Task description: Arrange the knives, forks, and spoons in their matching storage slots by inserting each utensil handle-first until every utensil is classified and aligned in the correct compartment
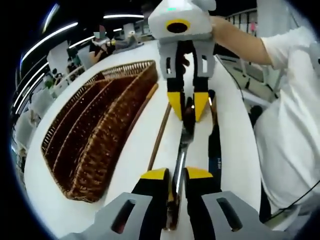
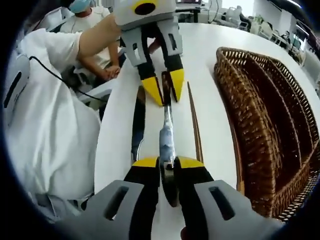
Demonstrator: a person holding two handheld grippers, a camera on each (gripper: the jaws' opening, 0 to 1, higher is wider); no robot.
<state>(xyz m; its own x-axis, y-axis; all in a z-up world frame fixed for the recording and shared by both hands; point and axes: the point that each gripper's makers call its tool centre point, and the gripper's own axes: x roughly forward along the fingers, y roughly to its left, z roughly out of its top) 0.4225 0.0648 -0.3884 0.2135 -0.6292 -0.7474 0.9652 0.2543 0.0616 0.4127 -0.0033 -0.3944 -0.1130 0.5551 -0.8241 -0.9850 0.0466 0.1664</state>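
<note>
Both claws pinch one utensil, one at each end.

The left claw point(image 1: 176, 176) and right claw point(image 2: 167, 164) grip the utensil point(image 2: 165, 134). Its long axis runs between them over the surface point(image 2: 210, 60), roughly parallel to the wicker tray point(image 1: 95, 135), which lies just beside.

Basket point(image 1: 95, 145): rough woven wicker, matt brown. Utensil point(image 2: 166, 135) between my fingers: glossy metal. Desk point(image 1: 125, 195): smooth, matt white.

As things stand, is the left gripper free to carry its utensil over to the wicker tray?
Probably not yet: the left gripper and right gripper both clamp the same utensil at opposite ends. The table toward the wicker tray looks free.
</note>
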